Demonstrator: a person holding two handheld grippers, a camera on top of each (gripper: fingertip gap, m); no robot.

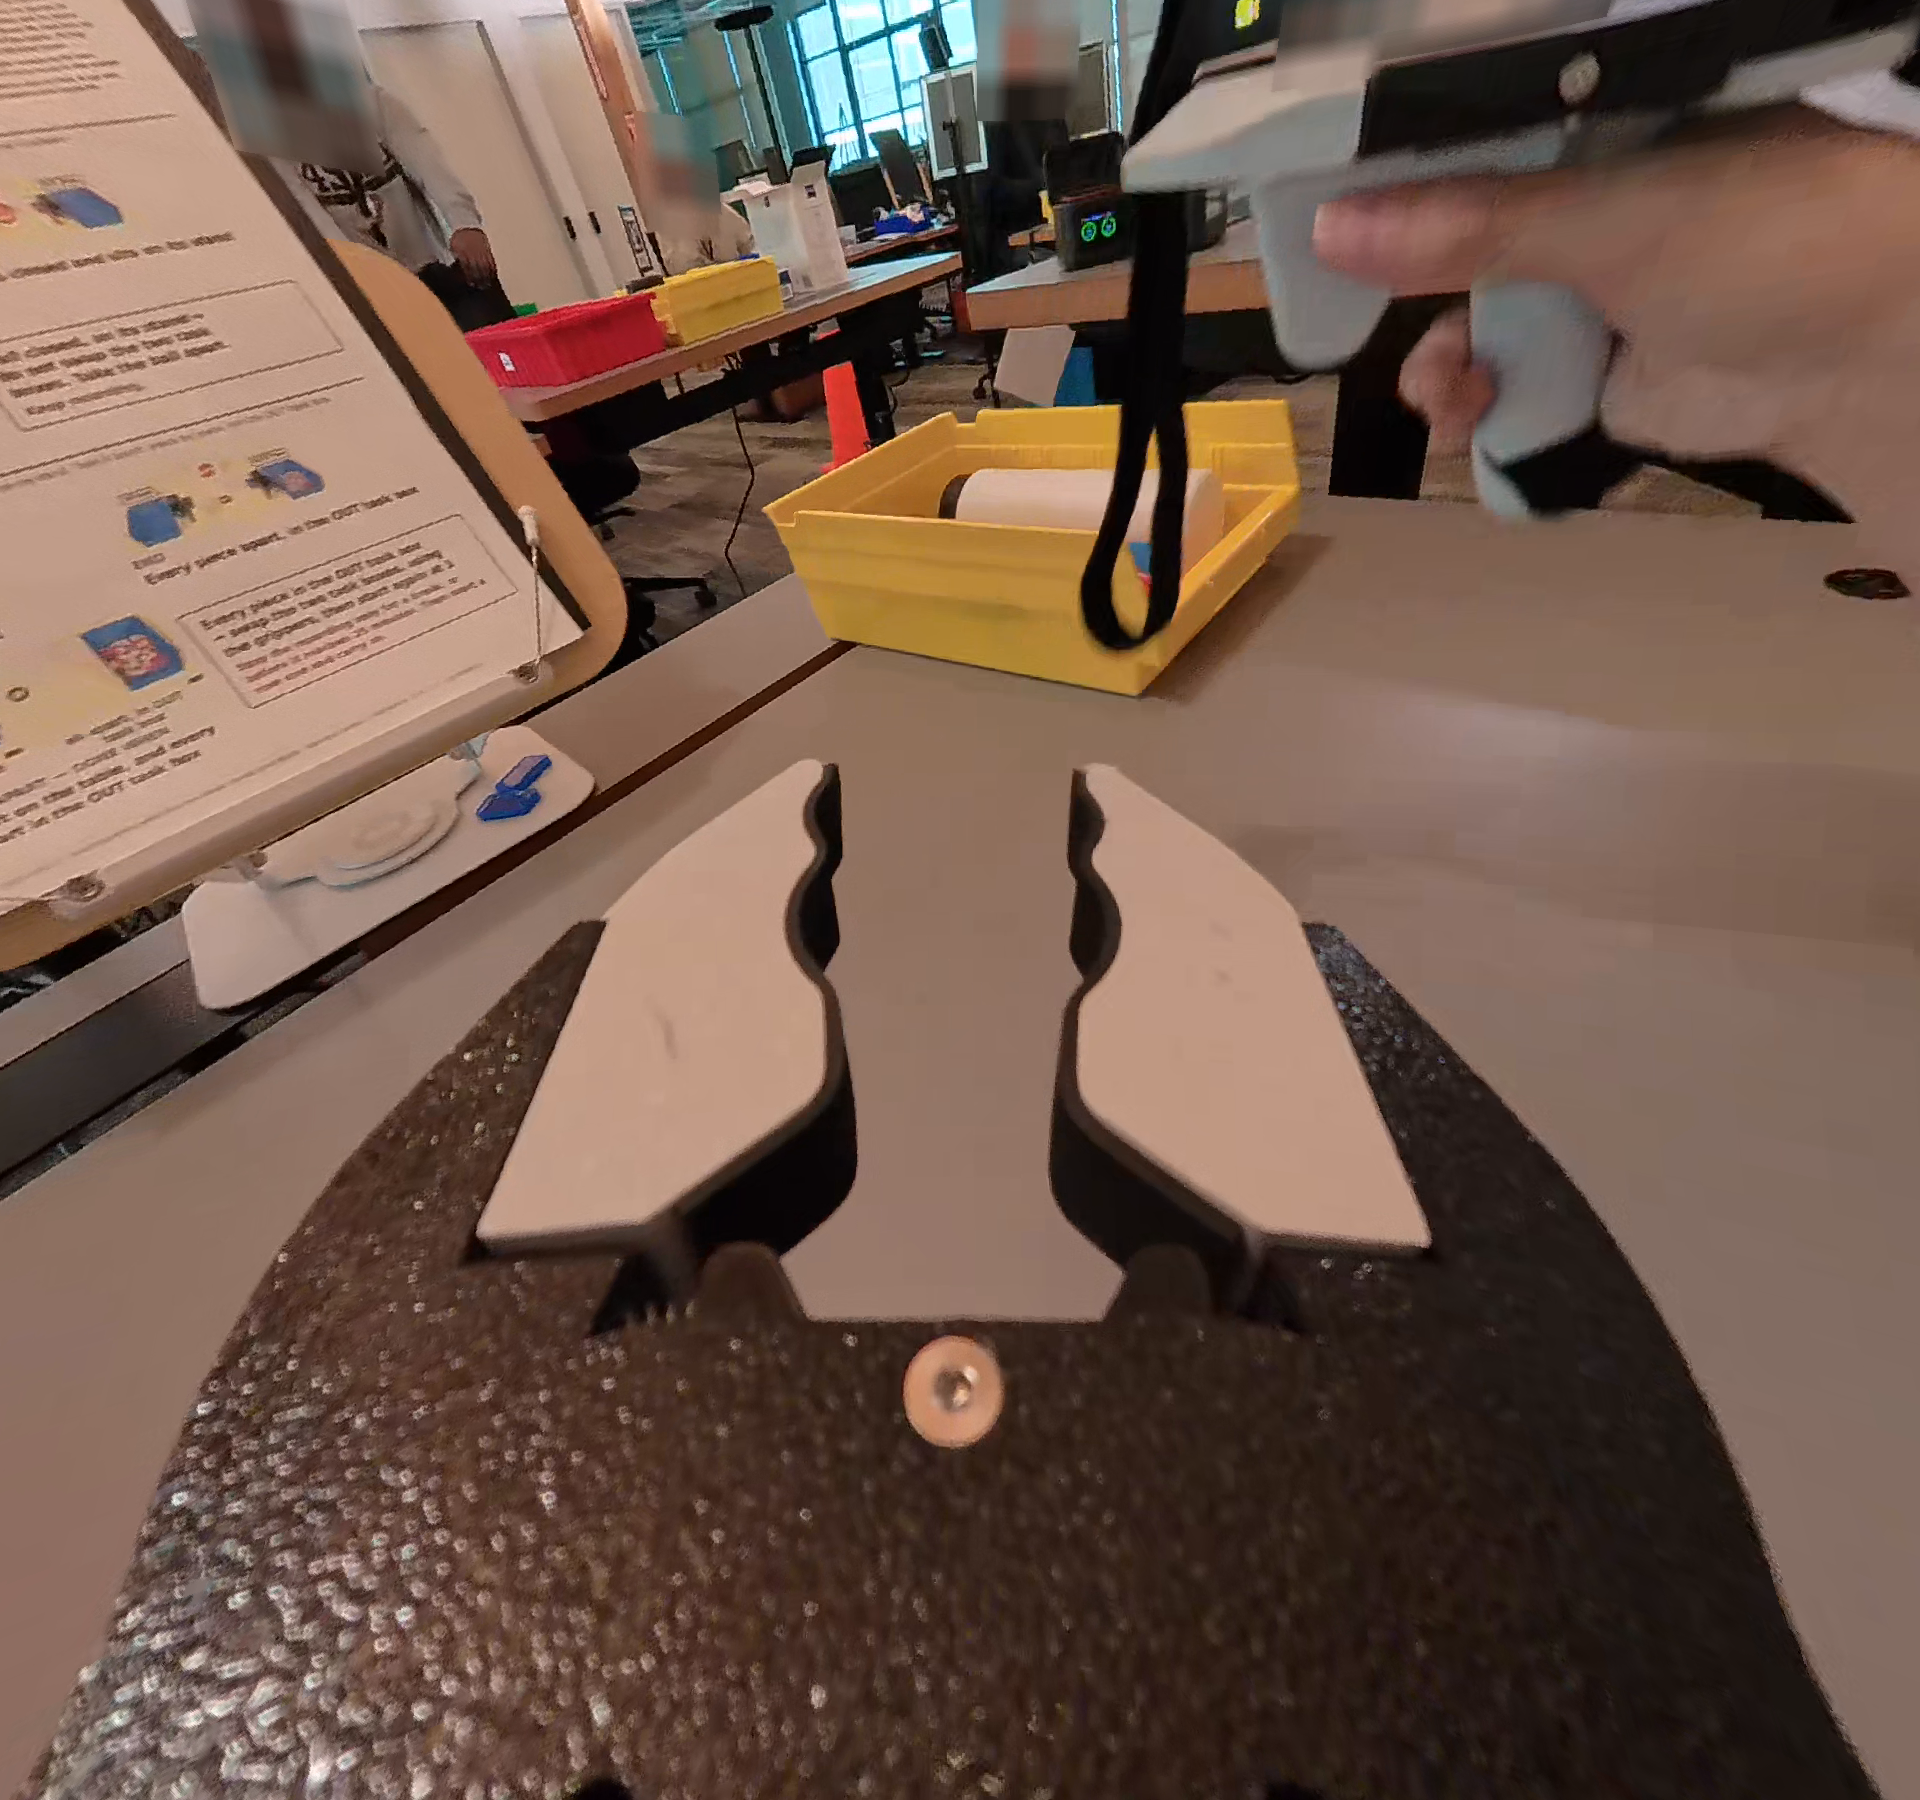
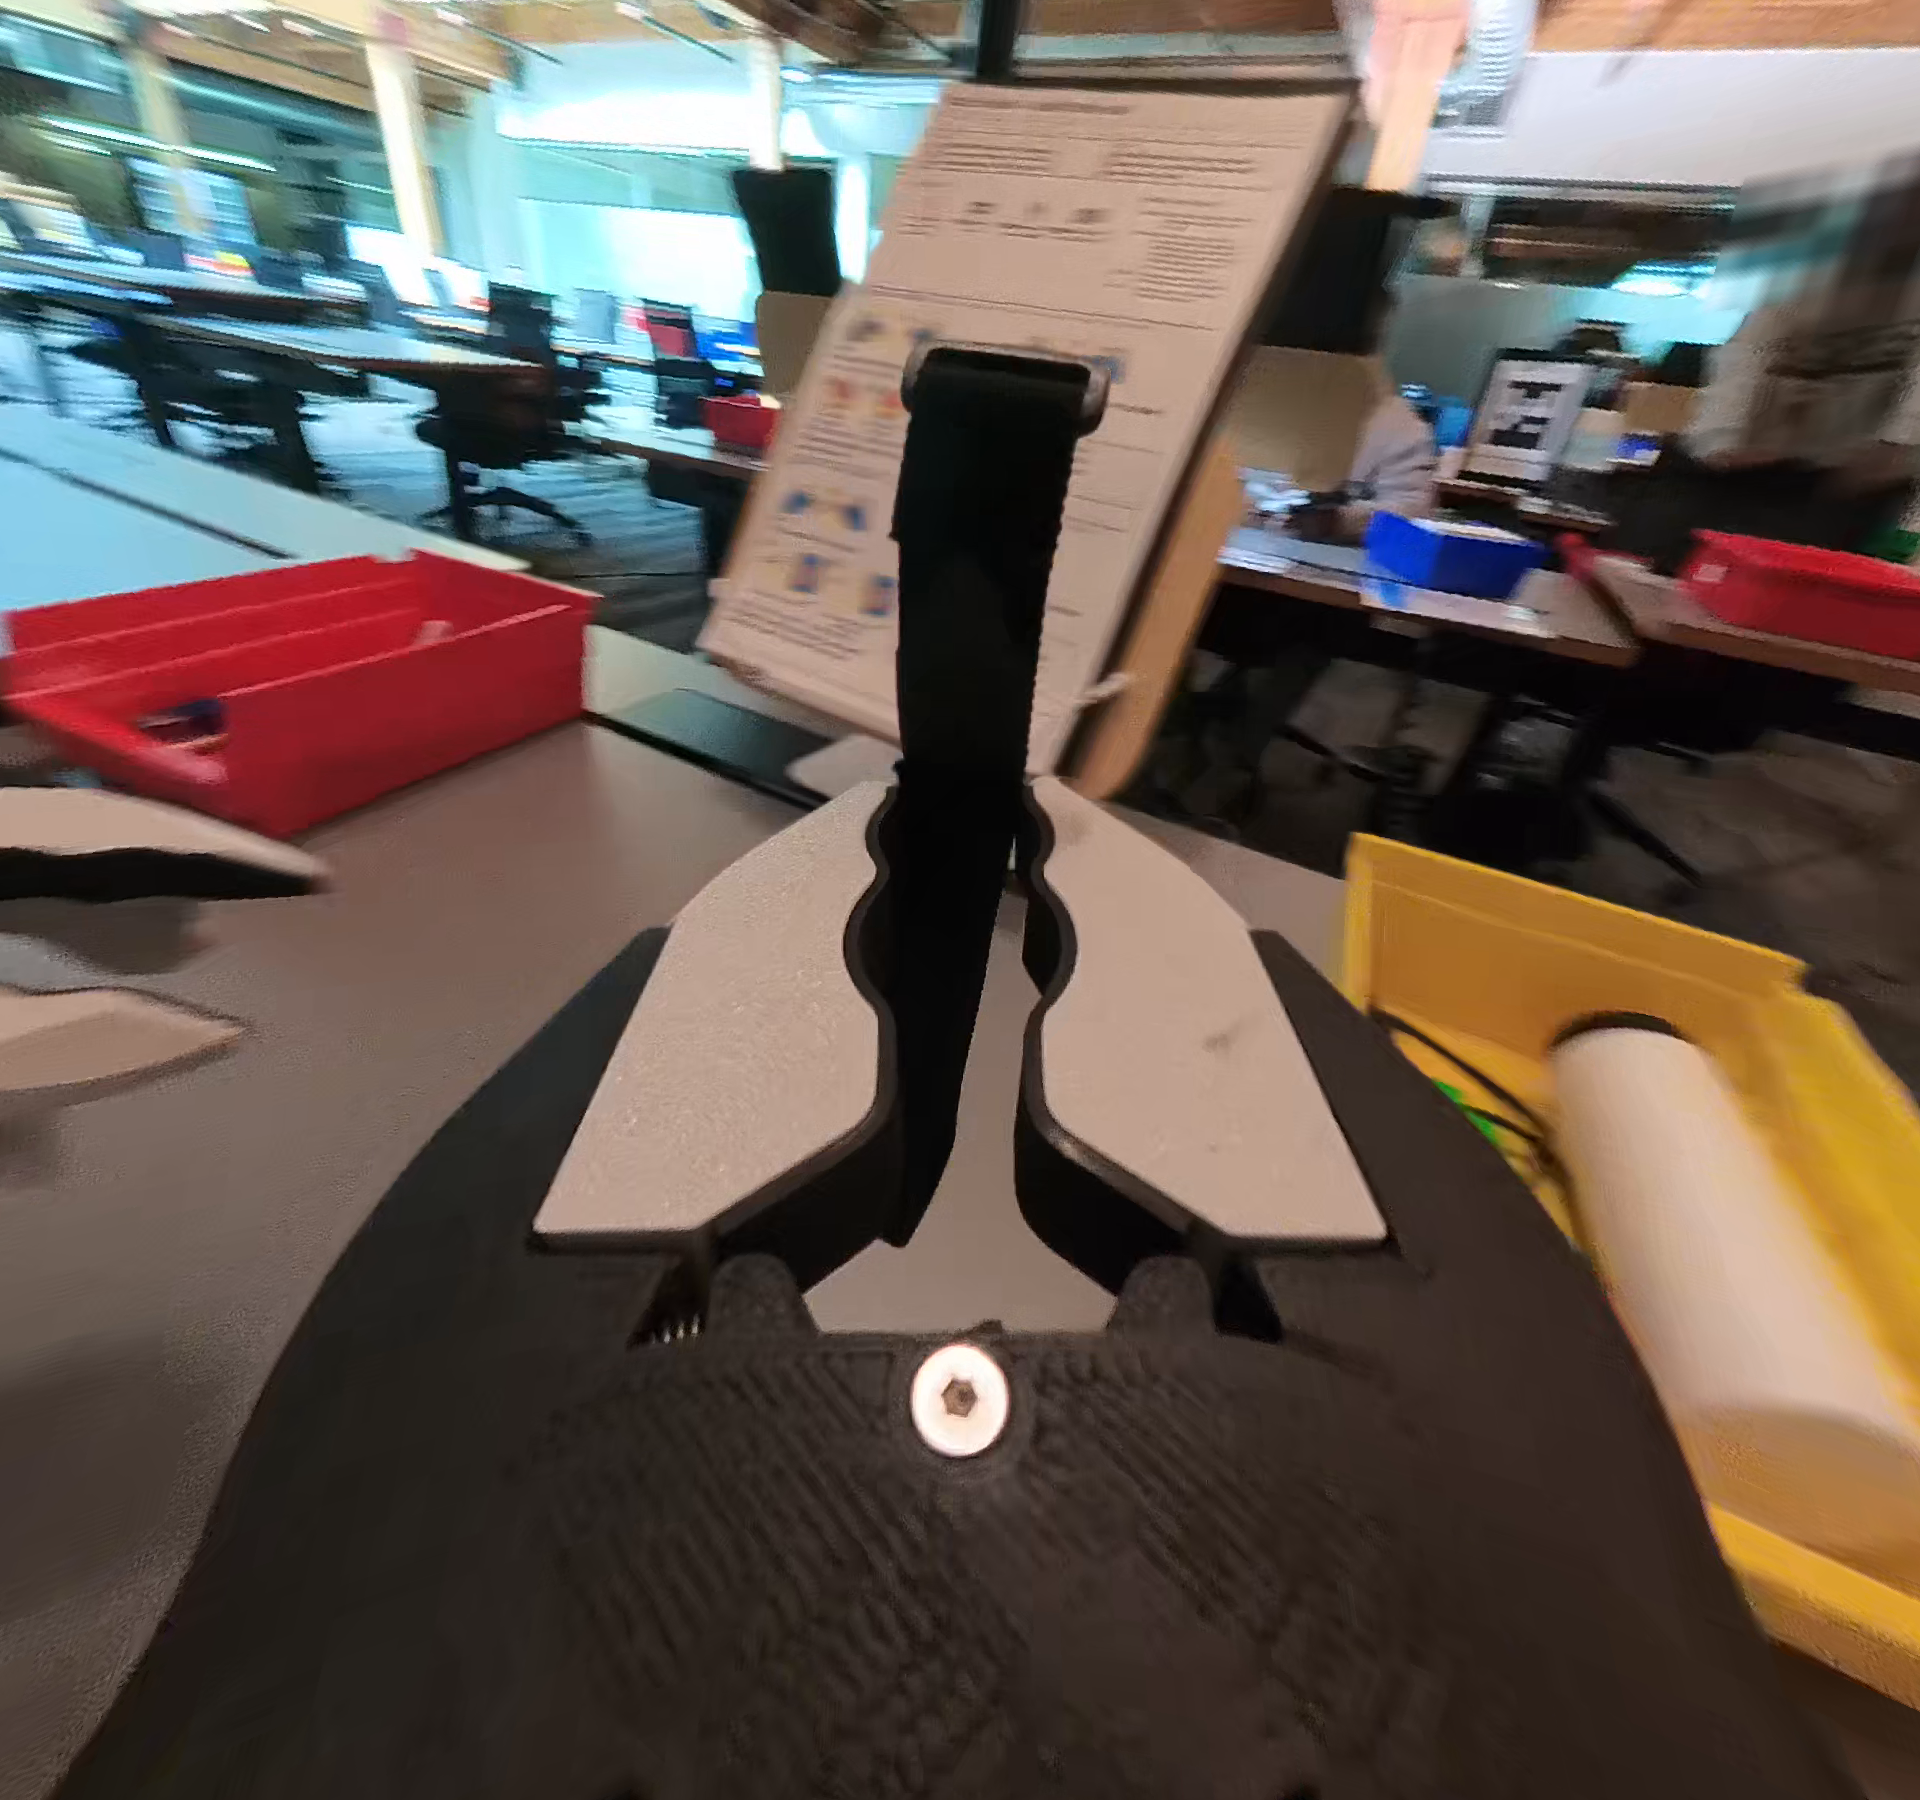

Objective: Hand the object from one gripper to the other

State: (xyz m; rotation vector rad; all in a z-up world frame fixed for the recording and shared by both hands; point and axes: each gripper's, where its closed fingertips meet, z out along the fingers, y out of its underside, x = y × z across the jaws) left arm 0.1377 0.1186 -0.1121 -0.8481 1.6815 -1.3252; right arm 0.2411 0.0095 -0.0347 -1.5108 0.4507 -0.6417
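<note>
Strap held, handover not begun
The right gripper (image 2: 956,815) pinches a black strap (image 2: 977,545); the left gripper (image 1: 956,815) waits wide, empty, and must close in on it.

I see a yellow bin (image 1: 997,587) on my desk (image 1: 1455,763) holding a white roll (image 1: 1081,503), a red bin (image 2: 312,670), and a propped instruction board (image 1: 208,462).

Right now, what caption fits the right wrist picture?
Right claw shut on a black strap above the table.
</note>
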